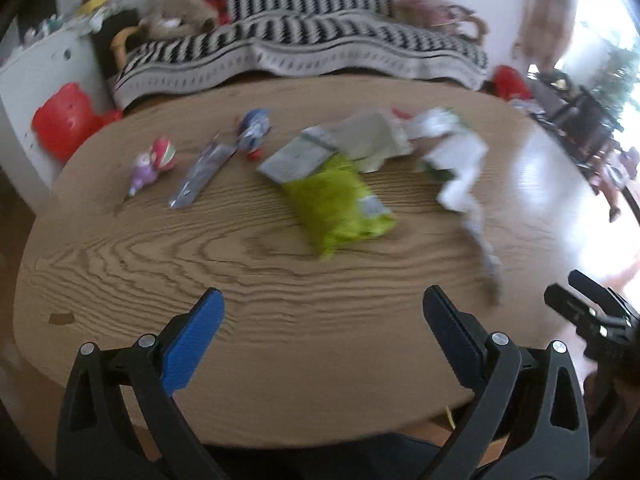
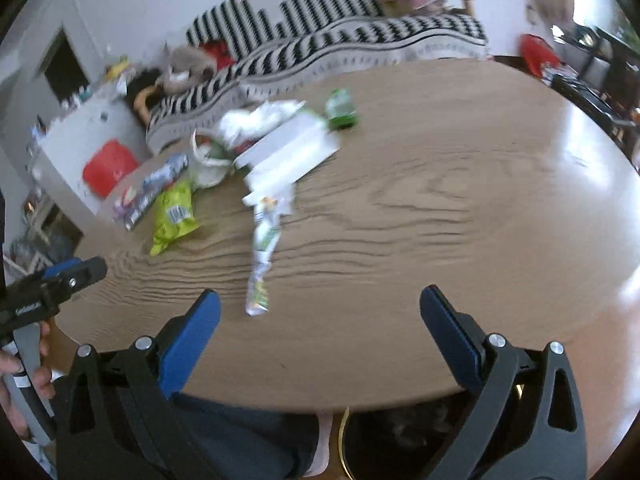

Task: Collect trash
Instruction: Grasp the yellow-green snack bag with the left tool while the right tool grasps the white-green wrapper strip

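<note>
Trash lies strewn over the wooden oval table (image 1: 160, 248). A lime-green snack bag (image 1: 340, 204) (image 2: 174, 216) sits mid-table beside a grey packet (image 1: 296, 158), a crumpled grey wrapper (image 1: 372, 132) and white paper (image 1: 460, 156) (image 2: 288, 156). A long twisted wrapper (image 2: 262, 256) points toward me, and a silver wrapper (image 1: 202, 176) lies to the left. A green cup (image 2: 340, 110) stands at the far side. My left gripper (image 1: 320, 308) hovers open and empty above the near table edge. My right gripper (image 2: 318, 308) is open and empty too, its fingertips just right of the twisted wrapper's end.
Two small toys (image 1: 154, 160) (image 1: 254, 132) lie on the table's left. Behind it stands a sofa with a black-and-white striped throw (image 1: 304, 52). A red toy (image 1: 64, 120) sits by a white cabinet at left. A person's hand (image 2: 24, 368) holds the left tool.
</note>
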